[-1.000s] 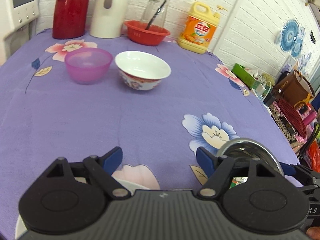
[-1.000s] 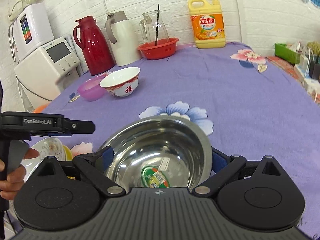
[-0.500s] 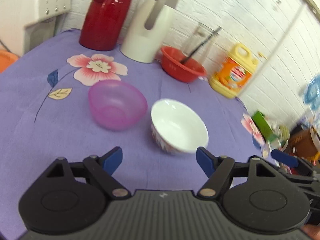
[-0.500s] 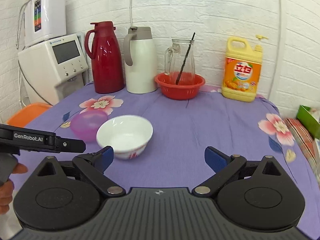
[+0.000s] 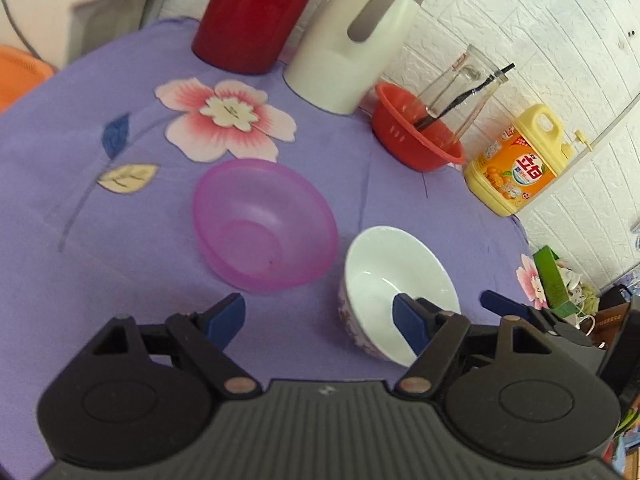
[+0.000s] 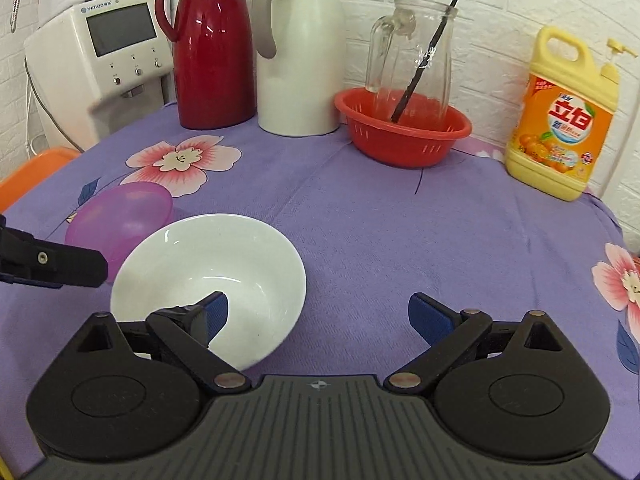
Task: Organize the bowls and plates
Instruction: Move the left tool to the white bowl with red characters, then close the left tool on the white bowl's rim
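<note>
Left tongs (image 5: 318,316) stood apart, gripping nothing; right pad hung over white bowl (image 5: 394,280). Pink bowl (image 5: 264,224) lay just ahead of left tongs, beside white bowl, apart from it. Right tongs (image 6: 318,312) stood wide apart, empty; left pad hung over white bowl's hollow. Both bowls upright on purple tabletop (image 6: 380,220). Red basket (image 6: 404,136) and yellow bottle (image 6: 564,120) well beyond tongs.
</note>
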Demonstrator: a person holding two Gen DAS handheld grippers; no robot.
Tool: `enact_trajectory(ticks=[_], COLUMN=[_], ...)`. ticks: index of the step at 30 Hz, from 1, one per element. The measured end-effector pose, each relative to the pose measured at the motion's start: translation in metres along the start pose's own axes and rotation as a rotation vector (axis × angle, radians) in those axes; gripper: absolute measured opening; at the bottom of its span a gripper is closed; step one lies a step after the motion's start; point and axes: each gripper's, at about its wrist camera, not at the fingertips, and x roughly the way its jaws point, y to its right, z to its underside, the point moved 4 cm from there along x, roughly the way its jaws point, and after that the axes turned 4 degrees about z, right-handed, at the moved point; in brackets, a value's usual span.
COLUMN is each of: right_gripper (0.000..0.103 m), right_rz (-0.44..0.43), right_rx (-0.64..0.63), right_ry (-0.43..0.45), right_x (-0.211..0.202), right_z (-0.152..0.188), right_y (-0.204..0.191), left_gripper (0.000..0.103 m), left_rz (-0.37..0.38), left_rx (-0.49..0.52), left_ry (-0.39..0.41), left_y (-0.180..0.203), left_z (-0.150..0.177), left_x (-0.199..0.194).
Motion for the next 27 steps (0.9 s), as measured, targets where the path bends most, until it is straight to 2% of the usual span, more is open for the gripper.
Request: enact_trajectory(ticks=[3,8,10,11,13,14,16,17,19,22,27], right_gripper=[0.103,0.103,0.103,0.103,0.103,0.103,0.103,0.091,0.088,0.088,0.088], right_rz=[-0.001,-0.025,-0.047,-0.06,-0.083,-0.094,-0.129,-0.157,-0.184,-0.2,-0.178], right_rx=[-0.004,-0.028,-0.03,-0.031,-0.043,-0.049,-0.049,-0.052,-0.053,-0.043,-0.043], right_ry=[-0.016,-0.028,-0.034,-0.038,-0.046,-0.053,-0.058,-0.066,-0.088,-0.084,-0.035], right_x=[0.008,0.017,0.022,0.025,0.03,0.031,0.03,0.028,0.02,0.004,-0.043], right_z=[-0.003,-0.004,-0.004,-0.005,-0.005,-0.005,-0.004,-0.004,-0.002,0.005,0.018], right_y=[0.0,-0.005,-0.007,-0.01,-0.016,-0.018,-0.021,-0.023,-0.026,-0.027,-0.031], left_gripper=[0.075,0.072,0.07,0.064,0.059,0.051,0.048,0.043,0.033,0.033,0.033], left_rz=[0.014,0.032,0.024,0.022,0.03,0.028,0.035,0.029,0.013,0.039,0.083], left_rx=[-0.038,-0.131,-0.12,-0.115,-0.106,-0.1,-0.08,-0.067,-0.03,-0.011,0.042], left_ry=[-0.036,-0.038,-0.03,-0.028,-0.035,-0.039,-0.039,-0.038,-0.04,-0.055,-0.045], left_y=[0.007,0.011,0.016,0.019,0.022,0.024,0.027,0.028,0.03,0.032,0.049], left_z=[0.001,0.0,-0.002,-0.003,-0.003,-0.003,-0.002,-0.001,0.0,0.009,0.031], left_x=[0.019,0.034,0.037,0.038,0.042,0.044,0.047,0.047,0.045,0.035,0.0])
